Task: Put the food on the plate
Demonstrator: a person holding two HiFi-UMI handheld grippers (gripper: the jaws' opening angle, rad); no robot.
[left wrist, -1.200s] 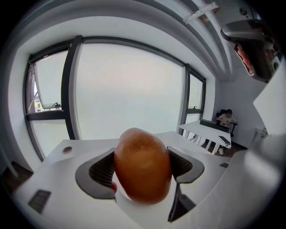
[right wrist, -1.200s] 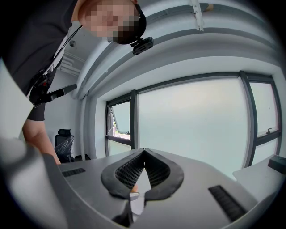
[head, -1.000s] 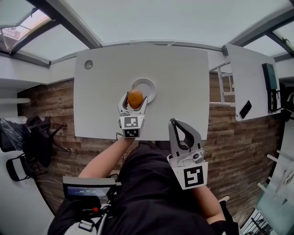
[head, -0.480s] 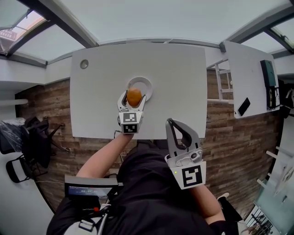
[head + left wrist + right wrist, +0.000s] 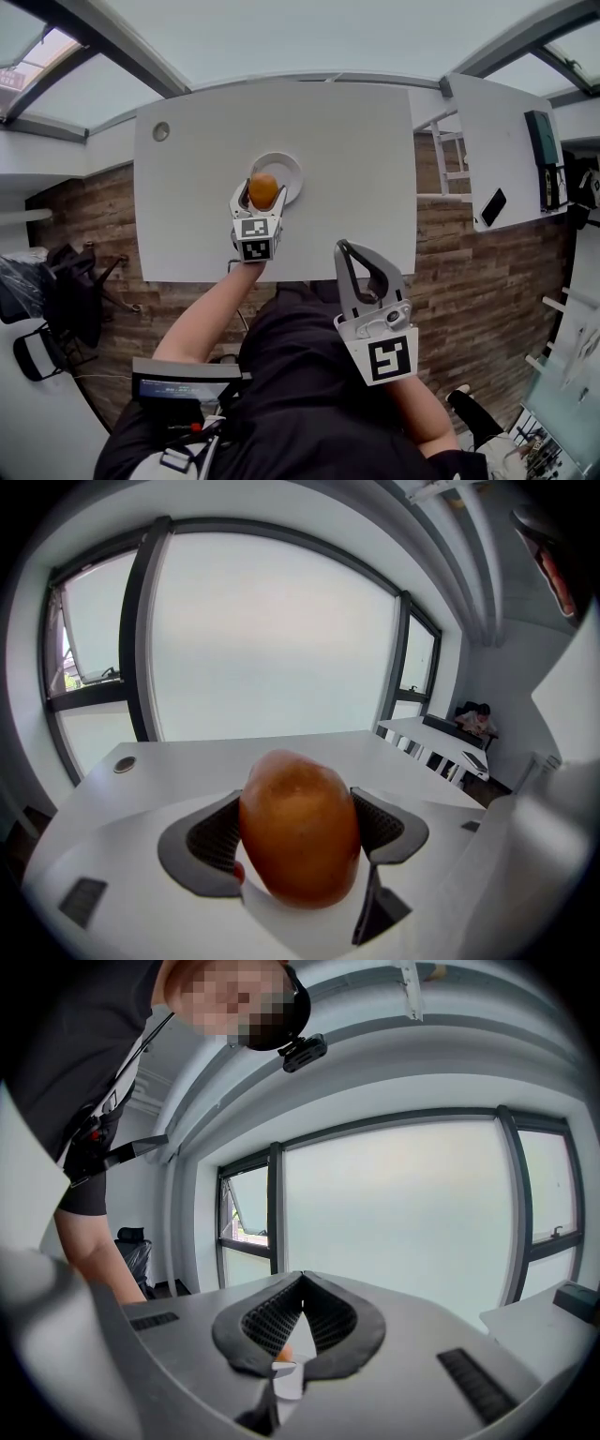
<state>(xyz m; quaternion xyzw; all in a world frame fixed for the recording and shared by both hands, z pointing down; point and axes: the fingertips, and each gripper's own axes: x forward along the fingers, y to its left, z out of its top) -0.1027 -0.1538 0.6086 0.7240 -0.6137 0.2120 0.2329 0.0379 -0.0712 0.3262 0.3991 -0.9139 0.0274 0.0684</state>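
Observation:
An orange-brown oval piece of food (image 5: 263, 189) sits between the jaws of my left gripper (image 5: 262, 191), which is shut on it; the left gripper view shows the food (image 5: 300, 829) pressed by both ribbed pads. The gripper holds it over the near edge of a small white plate (image 5: 284, 171) on the white table (image 5: 347, 169). My right gripper (image 5: 343, 249) is shut with nothing in it, held back over the person's lap, off the table. In the right gripper view its fingertips (image 5: 301, 1277) meet and point up at the windows.
A round grommet (image 5: 161, 130) marks the table's far left corner. A second white table (image 5: 502, 150) at the right carries a phone (image 5: 493, 206) and a dark device (image 5: 544, 141). Office chairs (image 5: 56, 291) stand on the wooden floor at the left.
My left gripper has carried the food forward and a little left, so it now hangs over the plate's near edge. The right gripper has barely moved.

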